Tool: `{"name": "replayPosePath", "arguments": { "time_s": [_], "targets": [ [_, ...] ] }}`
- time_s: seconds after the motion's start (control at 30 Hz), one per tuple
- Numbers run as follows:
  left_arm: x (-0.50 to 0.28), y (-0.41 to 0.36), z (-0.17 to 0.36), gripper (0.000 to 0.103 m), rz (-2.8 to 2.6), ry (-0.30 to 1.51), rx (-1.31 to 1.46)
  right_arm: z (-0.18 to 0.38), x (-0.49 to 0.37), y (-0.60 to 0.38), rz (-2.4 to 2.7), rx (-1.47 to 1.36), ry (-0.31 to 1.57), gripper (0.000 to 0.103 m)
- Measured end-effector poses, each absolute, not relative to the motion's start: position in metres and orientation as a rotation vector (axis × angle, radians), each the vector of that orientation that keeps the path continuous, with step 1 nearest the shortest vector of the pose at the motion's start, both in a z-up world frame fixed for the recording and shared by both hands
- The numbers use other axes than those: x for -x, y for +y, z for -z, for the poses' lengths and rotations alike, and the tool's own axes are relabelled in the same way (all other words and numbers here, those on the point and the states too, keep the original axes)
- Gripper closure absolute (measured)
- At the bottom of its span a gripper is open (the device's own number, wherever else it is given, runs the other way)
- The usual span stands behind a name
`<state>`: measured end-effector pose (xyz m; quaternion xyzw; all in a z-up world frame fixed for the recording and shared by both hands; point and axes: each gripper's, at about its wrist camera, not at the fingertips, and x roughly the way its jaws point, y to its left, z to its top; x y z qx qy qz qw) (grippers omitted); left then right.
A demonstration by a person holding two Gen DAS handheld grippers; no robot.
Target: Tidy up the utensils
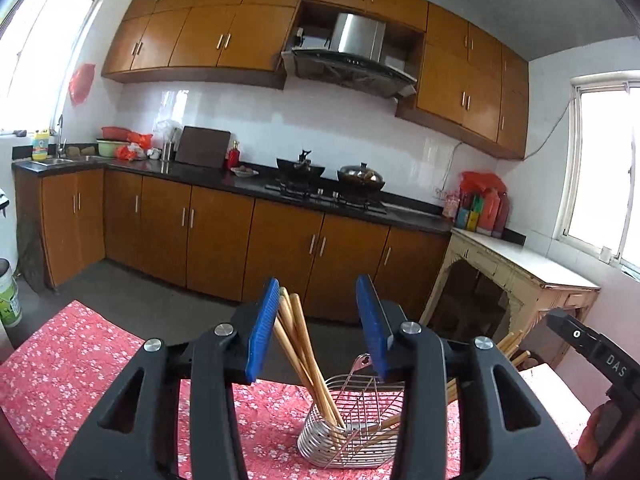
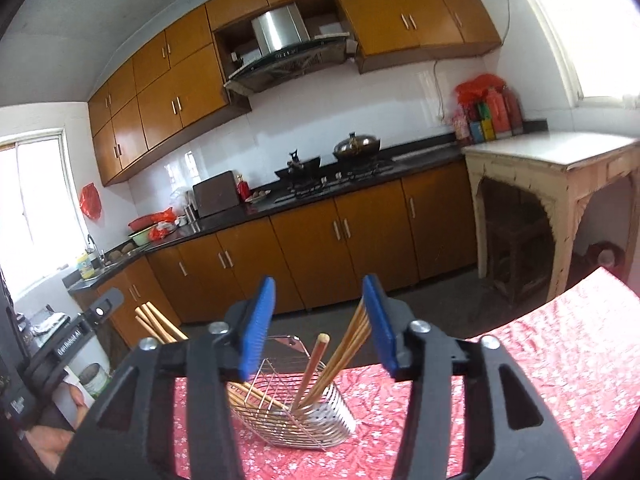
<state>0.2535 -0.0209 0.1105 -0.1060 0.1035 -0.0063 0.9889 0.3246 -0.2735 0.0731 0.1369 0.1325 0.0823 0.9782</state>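
A steel wire utensil basket [image 1: 352,428] [image 2: 296,412] stands on the red flowered tablecloth [image 1: 80,376] [image 2: 540,368]. Several wooden chopsticks [image 1: 304,344] [image 2: 344,348] lean out of both its ends. My left gripper [image 1: 320,332] is open above the basket; one chopstick bundle rests against its left pad [image 1: 262,328], unclamped. My right gripper [image 2: 320,324] is open on the basket's other side; a bundle leans by its right pad [image 2: 378,320]. Each gripper's black body also shows at the edge of the other's view [image 1: 592,352] [image 2: 76,340].
Beyond the table edge lies dark floor, then a long kitchen counter [image 1: 240,188] with brown cabinets, a stove with two woks [image 1: 360,178], and a sink at left. A worn cream side table [image 1: 520,264] [image 2: 560,160] stands at right under a window.
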Motion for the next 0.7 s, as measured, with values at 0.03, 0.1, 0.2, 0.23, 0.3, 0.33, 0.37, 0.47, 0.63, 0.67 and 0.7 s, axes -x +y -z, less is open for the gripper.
{"name": "replayPosePath", "arguments": {
  "time_s": [0.03, 0.1, 0.2, 0.23, 0.3, 0.33, 0.37, 0.47, 0.63, 0.67, 0.7],
  "targets": [
    [-0.251, -0.019, -0.112, 0.060, 0.014, 0.203, 0.212, -0.074, -0.320, -0.274, -0.163, -0.269, 0.264, 0.048],
    [-0.236, -0.014, -0.114, 0.055, 0.012, 0.190, 0.206, -0.074, -0.304, -0.275, -0.163, -0.260, 0.258, 0.042],
    [-0.217, -0.005, -0.109, 0.047, 0.011, 0.202, 0.197, -0.068, -0.278, -0.275, -0.156, -0.253, 0.257, 0.031],
    [-0.214, -0.003, -0.107, 0.044, 0.011, 0.209, 0.196, -0.066, -0.271, -0.276, -0.156, -0.252, 0.255, 0.025],
    [-0.197, 0.006, -0.099, 0.032, 0.017, 0.232, 0.189, -0.058, -0.252, -0.274, -0.147, -0.239, 0.251, 0.014],
    [-0.191, 0.008, -0.095, 0.030, 0.015, 0.241, 0.180, -0.054, -0.243, -0.272, -0.140, -0.230, 0.247, 0.009],
    [-0.186, 0.010, -0.091, 0.024, 0.017, 0.247, 0.172, -0.049, -0.235, -0.269, -0.132, -0.218, 0.244, 0.008],
    [-0.164, 0.011, -0.074, 0.014, 0.016, 0.263, 0.132, -0.033, -0.207, -0.259, -0.101, -0.162, 0.235, 0.004],
    [-0.136, 0.015, -0.047, 0.008, 0.010, 0.290, 0.101, -0.008, -0.177, -0.242, -0.082, -0.100, 0.250, 0.004],
    [-0.130, 0.015, -0.041, 0.007, 0.006, 0.293, 0.105, -0.006, -0.173, -0.239, -0.078, -0.092, 0.252, 0.004],
    [-0.126, 0.016, -0.038, 0.007, 0.002, 0.296, 0.108, -0.002, -0.167, -0.235, -0.073, -0.081, 0.251, 0.004]
  ]
}}
